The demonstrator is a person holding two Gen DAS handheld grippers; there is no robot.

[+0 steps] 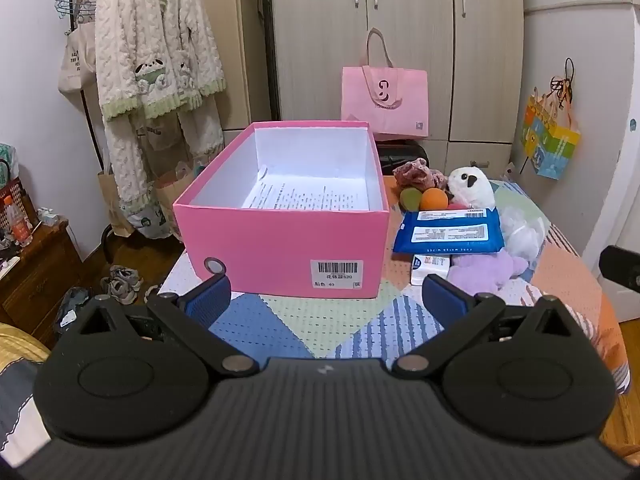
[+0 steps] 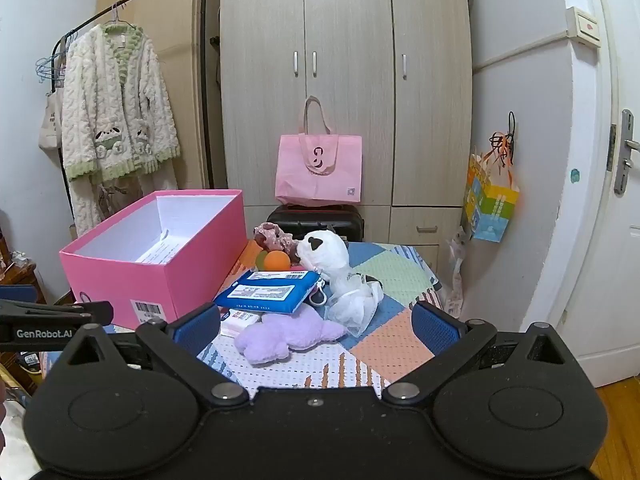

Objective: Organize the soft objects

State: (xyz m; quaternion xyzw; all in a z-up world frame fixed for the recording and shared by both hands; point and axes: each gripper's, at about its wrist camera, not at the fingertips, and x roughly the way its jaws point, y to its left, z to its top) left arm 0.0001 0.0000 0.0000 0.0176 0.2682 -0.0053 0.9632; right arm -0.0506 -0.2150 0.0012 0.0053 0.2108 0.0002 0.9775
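Right wrist view: we hold both tools spread, empty. Our right tool (image 2: 316, 326) could snag the purple plush (image 2: 286, 338) and drag the tissue pack (image 2: 240, 320) beneath it.

You are working over a mat (image 2: 396, 344) of soft foam-like material, matt, with a dotted, perforated texture. The pink box (image 1: 288, 244) is smooth matt cardboard, white inside, with a printed paper sheet (image 1: 316, 198) on its floor and a metal eyelet (image 1: 215, 266) on its front. The blue wipes pack (image 2: 272, 291) is glossy plastic film. The purple plush (image 2: 288, 336) and the white plush (image 2: 326, 254) are fuzzy cloth. The white mesh pouf (image 2: 356, 308) is sheer netting. Both grippers have matt black plastic bodies; the blue pads (image 2: 434, 328) are ribbed. The wardrobe (image 2: 344, 40) shows a matt wood-grain finish with metal handles.
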